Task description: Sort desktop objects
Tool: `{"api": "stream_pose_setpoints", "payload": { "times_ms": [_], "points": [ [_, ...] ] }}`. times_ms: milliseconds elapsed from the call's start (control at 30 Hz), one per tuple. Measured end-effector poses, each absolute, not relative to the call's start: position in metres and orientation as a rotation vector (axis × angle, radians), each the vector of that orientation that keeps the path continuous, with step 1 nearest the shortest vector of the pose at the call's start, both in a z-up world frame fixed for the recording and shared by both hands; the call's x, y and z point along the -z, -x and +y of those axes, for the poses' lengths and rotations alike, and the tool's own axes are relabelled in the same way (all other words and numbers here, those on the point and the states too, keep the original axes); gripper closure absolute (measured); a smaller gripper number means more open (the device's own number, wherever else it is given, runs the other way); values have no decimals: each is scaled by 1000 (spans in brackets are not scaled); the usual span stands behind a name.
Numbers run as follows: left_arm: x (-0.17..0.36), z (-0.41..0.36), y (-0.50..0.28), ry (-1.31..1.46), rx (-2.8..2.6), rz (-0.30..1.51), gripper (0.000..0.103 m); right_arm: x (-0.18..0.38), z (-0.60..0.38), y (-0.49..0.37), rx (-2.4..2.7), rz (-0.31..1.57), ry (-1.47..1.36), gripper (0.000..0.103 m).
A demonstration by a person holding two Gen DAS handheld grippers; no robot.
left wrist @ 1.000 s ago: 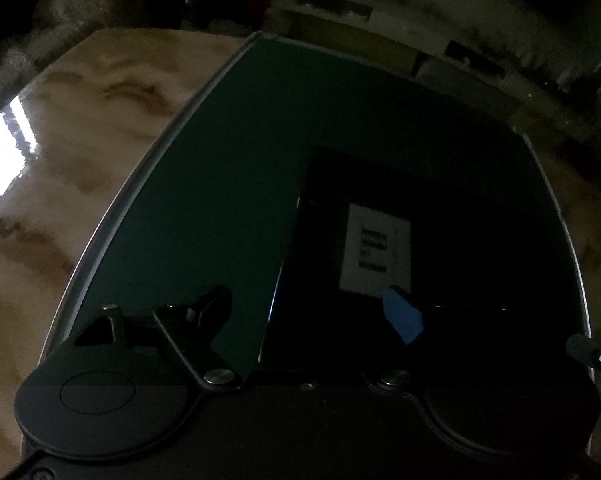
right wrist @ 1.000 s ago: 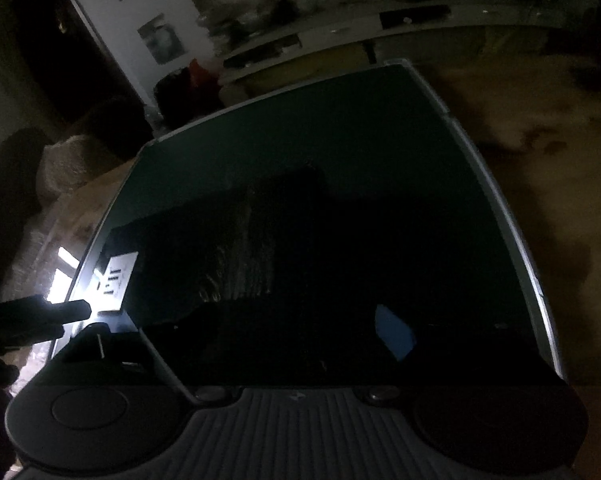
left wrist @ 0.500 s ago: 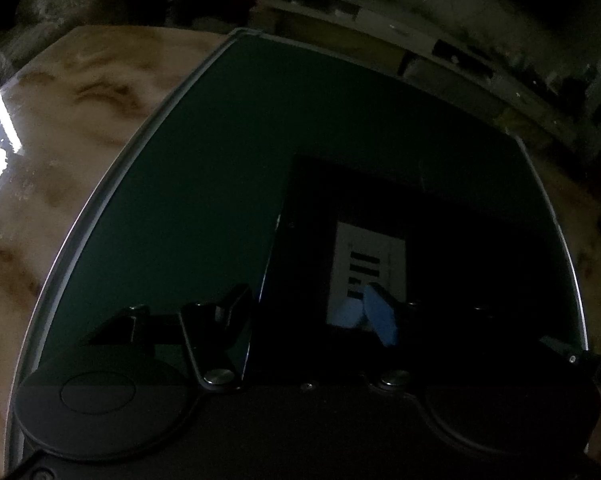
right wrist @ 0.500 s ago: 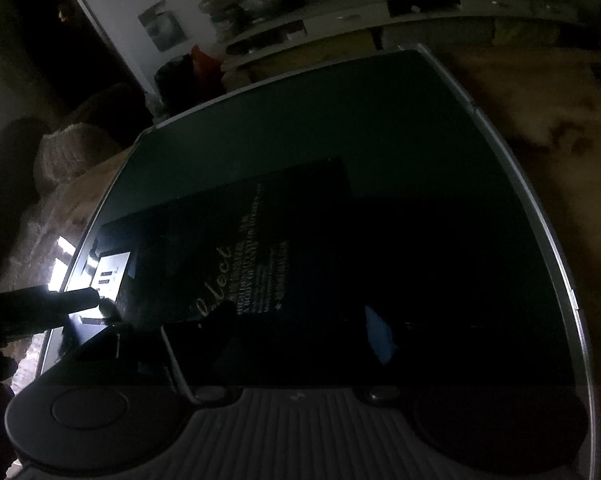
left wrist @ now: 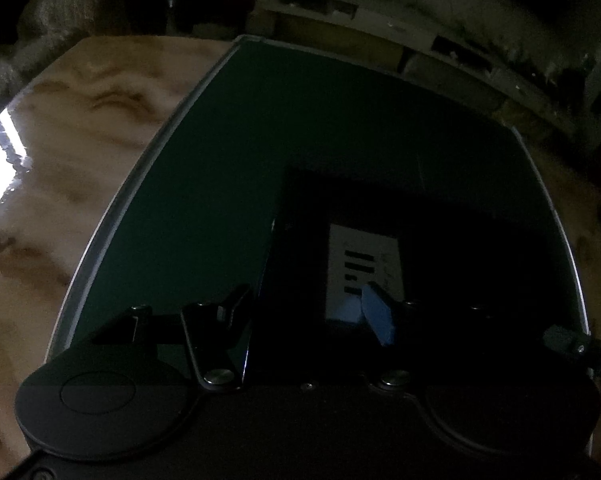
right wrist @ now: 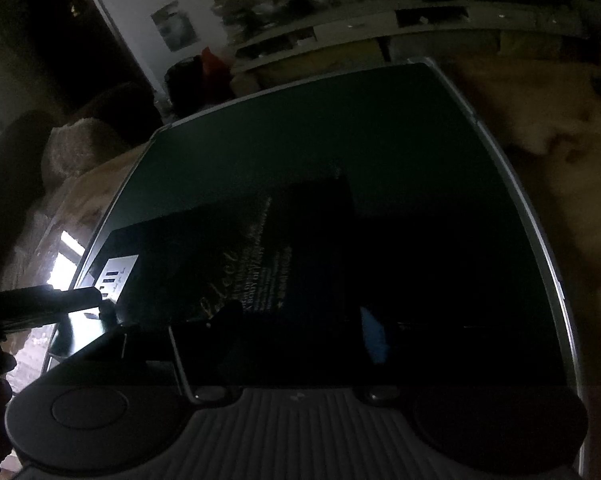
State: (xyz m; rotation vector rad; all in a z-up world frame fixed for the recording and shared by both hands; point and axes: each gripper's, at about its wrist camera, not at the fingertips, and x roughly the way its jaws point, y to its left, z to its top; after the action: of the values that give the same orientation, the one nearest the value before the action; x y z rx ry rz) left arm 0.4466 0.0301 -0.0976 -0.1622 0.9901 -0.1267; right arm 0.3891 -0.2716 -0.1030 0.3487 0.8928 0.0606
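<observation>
A flat black book (left wrist: 440, 240) with a white label (left wrist: 364, 264) lies on a dark green mat (left wrist: 260, 160). In the right wrist view the book (right wrist: 260, 256) shows faint gold print, its label (right wrist: 114, 274) at the left end. My left gripper (left wrist: 304, 312) straddles the book's near end with its jaws apart, blue pad (left wrist: 378, 318) over the label. It shows from the side in the right wrist view (right wrist: 60, 300). My right gripper (right wrist: 300, 328) stands open over the book's near edge, blue pad (right wrist: 374, 336) on the right.
The mat has a pale rim (left wrist: 112, 216) and lies on a glossy marbled table (left wrist: 60, 152). Low white shelving (right wrist: 380, 28) with clutter runs along the back. A pale pouffe (right wrist: 80, 148) stands beyond the table's left end.
Both grippers have moved closer to the book. The left one has slid over the labelled end. In the right view the book has come into plainer sight.
</observation>
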Motion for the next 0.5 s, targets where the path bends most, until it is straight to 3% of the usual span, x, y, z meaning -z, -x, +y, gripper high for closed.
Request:
{"api": "stream_pose_setpoints", "payload": {
  "times_ms": [500],
  "points": [
    [72,24,-391,107,144,948,44,71,-258,-343,-56,815,-249,37]
  ]
}}
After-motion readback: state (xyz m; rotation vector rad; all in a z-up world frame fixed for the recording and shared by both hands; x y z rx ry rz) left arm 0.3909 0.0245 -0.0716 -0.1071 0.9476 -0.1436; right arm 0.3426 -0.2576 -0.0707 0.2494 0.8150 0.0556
